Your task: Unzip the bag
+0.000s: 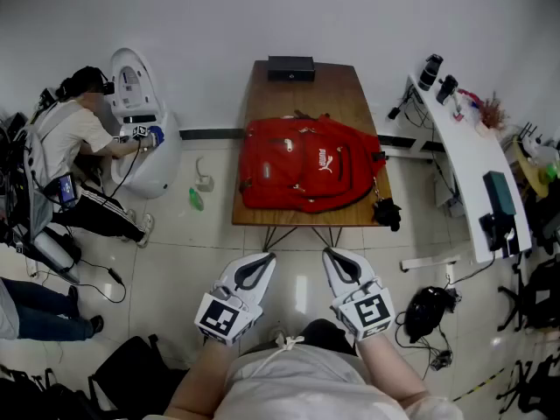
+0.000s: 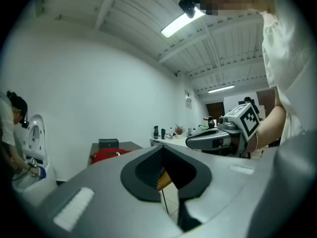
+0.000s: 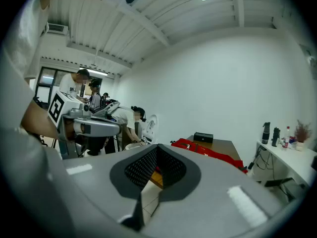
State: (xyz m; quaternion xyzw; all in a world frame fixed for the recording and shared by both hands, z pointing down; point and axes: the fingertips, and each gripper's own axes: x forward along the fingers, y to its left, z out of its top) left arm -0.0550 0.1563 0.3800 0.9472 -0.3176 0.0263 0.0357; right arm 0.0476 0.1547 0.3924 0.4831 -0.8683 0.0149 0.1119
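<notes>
A red backpack point(image 1: 311, 175) lies flat on the brown wooden table point(image 1: 302, 90), its front pocket facing up. Both grippers are held close to my body, short of the table's near edge and apart from the bag. My left gripper point(image 1: 255, 269) and right gripper point(image 1: 343, 267) point toward the table, each with its jaws together and nothing between them. In the left gripper view the bag point(image 2: 105, 155) is small and far beyond the jaws point(image 2: 165, 175), with the right gripper point(image 2: 218, 139) alongside. In the right gripper view the bag point(image 3: 210, 151) lies ahead of the jaws point(image 3: 156, 171).
A black box point(image 1: 290, 67) sits at the table's far end, and a black object point(image 1: 386, 213) hangs by its near right corner. To the right stands a white desk point(image 1: 472, 160). A person point(image 1: 74, 143) crouches by a white machine point(image 1: 140, 121) at left. A black bag point(image 1: 427, 310) lies on the floor.
</notes>
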